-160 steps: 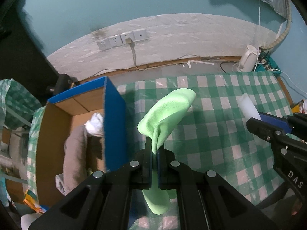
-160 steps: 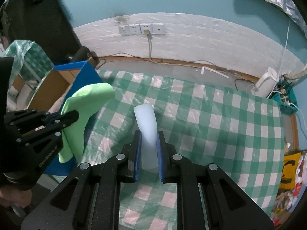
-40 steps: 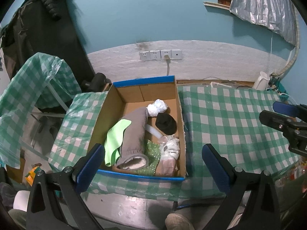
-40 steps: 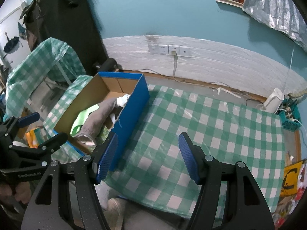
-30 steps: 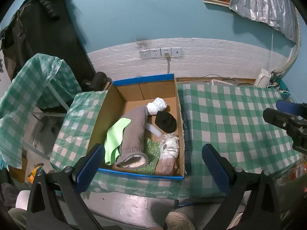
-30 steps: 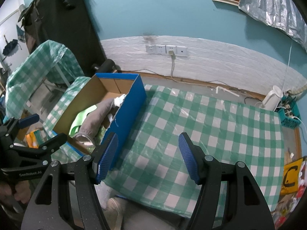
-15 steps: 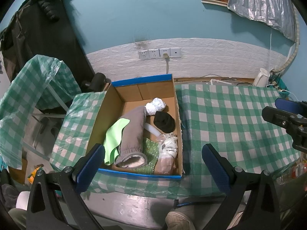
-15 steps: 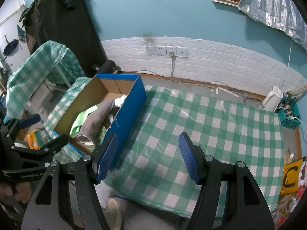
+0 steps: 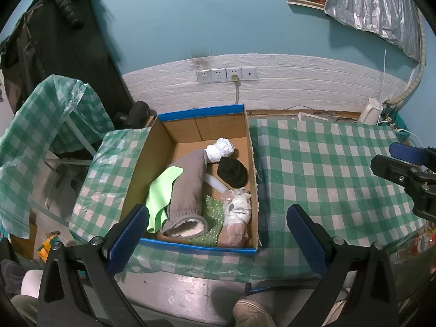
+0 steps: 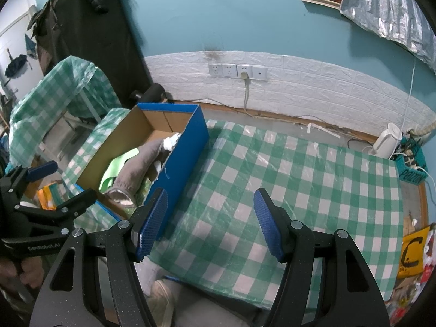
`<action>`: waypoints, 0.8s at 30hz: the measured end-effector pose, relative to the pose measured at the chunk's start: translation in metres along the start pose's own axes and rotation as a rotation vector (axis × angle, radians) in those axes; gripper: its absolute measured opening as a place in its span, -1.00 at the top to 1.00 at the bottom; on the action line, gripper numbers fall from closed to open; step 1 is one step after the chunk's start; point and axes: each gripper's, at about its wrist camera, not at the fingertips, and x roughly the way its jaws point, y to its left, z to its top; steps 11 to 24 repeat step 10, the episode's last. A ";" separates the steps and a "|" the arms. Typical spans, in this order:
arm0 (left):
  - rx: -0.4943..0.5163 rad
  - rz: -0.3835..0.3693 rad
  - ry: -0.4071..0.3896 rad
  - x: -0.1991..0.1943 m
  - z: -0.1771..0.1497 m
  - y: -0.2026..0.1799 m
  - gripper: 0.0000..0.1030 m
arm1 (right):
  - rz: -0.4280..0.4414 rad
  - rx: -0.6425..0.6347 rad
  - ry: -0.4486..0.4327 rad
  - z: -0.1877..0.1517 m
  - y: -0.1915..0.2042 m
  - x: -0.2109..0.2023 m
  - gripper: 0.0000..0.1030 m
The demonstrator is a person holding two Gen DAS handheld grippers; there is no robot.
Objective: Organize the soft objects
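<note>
An open cardboard box with blue edges (image 9: 201, 114) stands at the table's left end. Inside lie a green cloth (image 9: 160, 190), a grey fleece-lined sleeve (image 9: 188, 188), a white crumpled ball (image 9: 220, 150), a black cap (image 9: 231, 174), a white foam strip (image 9: 215, 184) and a plastic bag (image 9: 238, 209). My left gripper (image 9: 216, 209) hangs open and empty, high above the box's near end. My right gripper (image 10: 209, 194) is open and empty too, over the table just right of the box's blue wall (image 10: 185, 150). Each gripper shows at the edge of the other's view.
A green checked tablecloth (image 10: 299, 190) covers the table right of the box. A white kettle (image 10: 387, 139) and cables sit at the far right corner. A chair draped in checked plastic (image 9: 41, 114) stands left. A person's shoe (image 9: 250, 310) is below the table's near edge.
Five seconds ago the left gripper held the green cloth and the right held the white foam strip; both now lie in the box. Over the last second nothing has visibly moved.
</note>
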 end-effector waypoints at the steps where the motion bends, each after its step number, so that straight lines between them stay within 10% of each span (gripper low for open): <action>1: 0.000 -0.001 0.000 0.000 0.000 0.000 -0.98 | 0.000 0.000 0.000 0.000 0.000 0.000 -0.27; 24: 0.001 0.000 -0.001 0.000 0.001 0.001 -0.98 | -0.001 0.001 -0.001 0.000 0.000 0.000 -0.27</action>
